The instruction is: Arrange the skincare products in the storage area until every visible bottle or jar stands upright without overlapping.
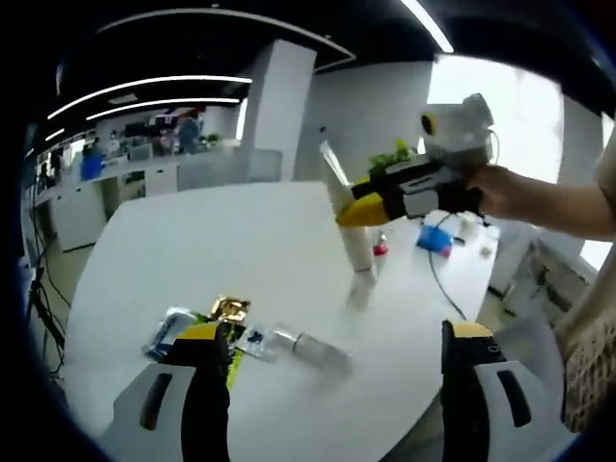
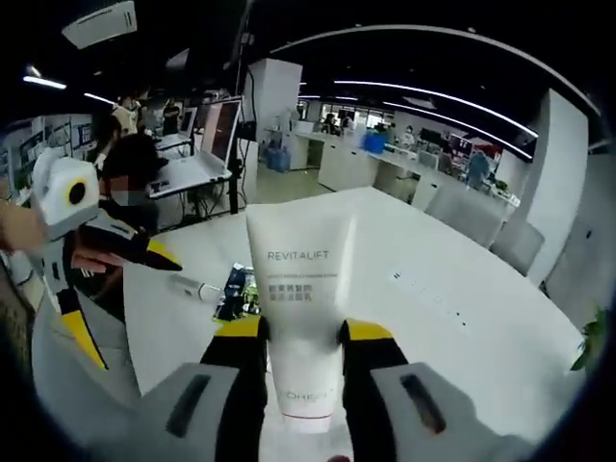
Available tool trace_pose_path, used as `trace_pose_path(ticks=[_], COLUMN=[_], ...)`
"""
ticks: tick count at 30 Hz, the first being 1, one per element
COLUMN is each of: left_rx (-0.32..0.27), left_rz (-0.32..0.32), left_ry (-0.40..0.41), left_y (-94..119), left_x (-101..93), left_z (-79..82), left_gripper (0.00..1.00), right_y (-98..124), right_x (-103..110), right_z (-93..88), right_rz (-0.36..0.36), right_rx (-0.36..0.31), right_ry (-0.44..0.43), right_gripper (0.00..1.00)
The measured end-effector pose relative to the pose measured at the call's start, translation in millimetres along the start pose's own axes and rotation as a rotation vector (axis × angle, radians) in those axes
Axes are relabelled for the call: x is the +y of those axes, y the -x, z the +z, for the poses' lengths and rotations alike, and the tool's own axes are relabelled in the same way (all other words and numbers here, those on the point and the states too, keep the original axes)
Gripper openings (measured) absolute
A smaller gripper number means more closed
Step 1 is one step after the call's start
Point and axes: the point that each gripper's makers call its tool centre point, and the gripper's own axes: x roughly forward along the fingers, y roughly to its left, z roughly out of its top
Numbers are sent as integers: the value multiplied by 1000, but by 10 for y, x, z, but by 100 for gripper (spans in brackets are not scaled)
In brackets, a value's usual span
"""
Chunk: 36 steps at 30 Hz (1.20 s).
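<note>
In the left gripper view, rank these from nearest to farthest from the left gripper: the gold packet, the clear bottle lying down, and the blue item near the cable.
1. The crumpled gold foil packet, just above the left gripper's left finger.
2. The clear plastic bottle lying on its side, mid-table between the fingers; close to the packet, so hard to call.
3. The small blue item by the cable, plainly farthest, toward the white round table's far right edge.

Big white table (image 1: 250, 250) w/ a rounded edge is carrying everything. Lying flat on it: a clear bottle (image 1: 313, 351) on its side, some flat sachets (image 1: 178, 332) incl. a gold one (image 1: 231, 307) right beside it. Further back a blue pack (image 1: 434, 240) and small red thing (image 1: 380, 248) are sitting near the far edge, w/ a thin cable (image 1: 445, 289) running along that side.
</note>
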Motion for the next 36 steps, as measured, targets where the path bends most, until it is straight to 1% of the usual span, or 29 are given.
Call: trace_pose_path(ticks=[4,6,10,14,17,20,23,30,33,36], left_rx=[-23,-34,-35,-43,-56,-63,-59,-91,-91,-90], left_rz=[-23,-42,-74,-97,-107,-107,-112,-133,-146,-158], left_ry=[-21,-43,-65,-74,-83,-85,-85,-100,-115,-130], left_y=[-95,-155,-244,-304,-344,-392,-426,-461,-489,-514], left_x=[-129,-218,-344,-444,-510,-548,-592,-743,-806,-861], left_z=[128,182,209,239,262,262,249,321,328,320], left_gripper=[88,87,85,83,80,76,74,63,58,53], right_y=[124,216,333,450,507,552,577,693,737,778], right_x=[55,110,198,267,321,374,410,492,510,533], right_z=[20,40,41,51,50,55,60,65,46,28], right_rz=[-24,-40,-58,-74,-88,-96,-101,-135,-142,-149], right_rx=[-27,-56,-69,-94,-105,-128,-144,-196,-210,-218], right_ry=[-26,-65,-72,-105,-116,-149,-178,-234,-262,-273], right_gripper=[29,29,29,29,29,29,29,29,29,29])
